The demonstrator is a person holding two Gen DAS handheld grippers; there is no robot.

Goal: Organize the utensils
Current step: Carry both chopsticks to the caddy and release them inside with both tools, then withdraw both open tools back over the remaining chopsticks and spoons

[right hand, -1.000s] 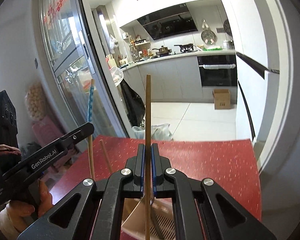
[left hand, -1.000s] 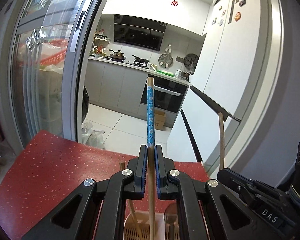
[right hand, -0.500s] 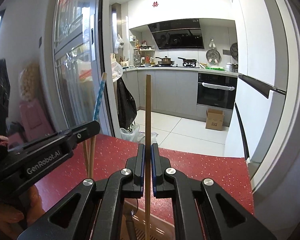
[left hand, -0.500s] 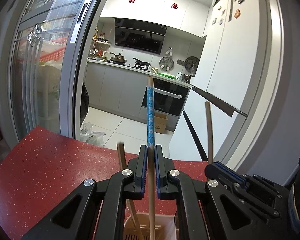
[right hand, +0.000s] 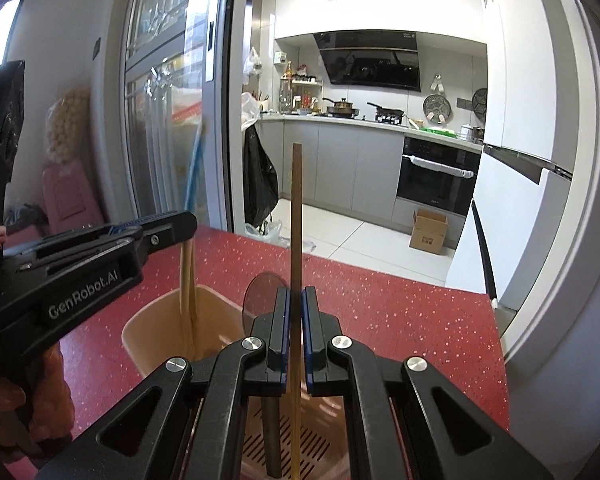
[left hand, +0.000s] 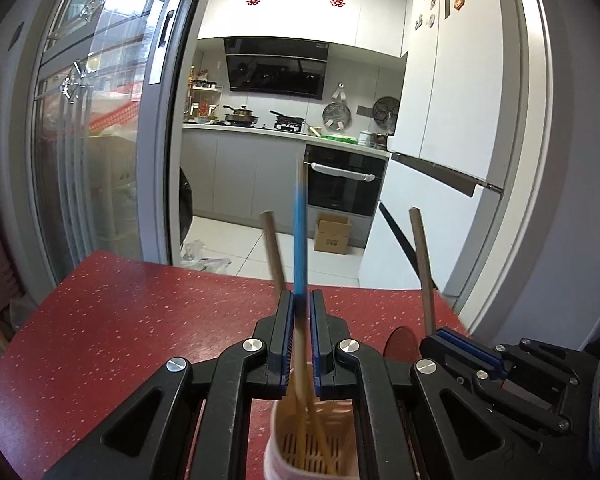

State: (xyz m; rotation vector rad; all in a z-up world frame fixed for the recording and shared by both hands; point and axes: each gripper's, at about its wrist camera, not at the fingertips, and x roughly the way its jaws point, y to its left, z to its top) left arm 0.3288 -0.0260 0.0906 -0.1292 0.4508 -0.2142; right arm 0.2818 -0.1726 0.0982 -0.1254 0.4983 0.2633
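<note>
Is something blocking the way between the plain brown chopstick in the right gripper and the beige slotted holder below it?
Nothing visible blocks it: the plain brown chopstick already reaches into the beige slotted holder, beside a dark utensil handle.

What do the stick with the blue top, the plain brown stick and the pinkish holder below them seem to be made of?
The blue-topped chopstick looks like pale wood or bamboo, its upper part coated blue; it is blurred. The plain brown chopstick looks like bare, matte wood or bamboo, evenly brown. The slotted holder looks like moulded plastic: smooth beige-pink walls and neat drain slots in its floor.
</note>
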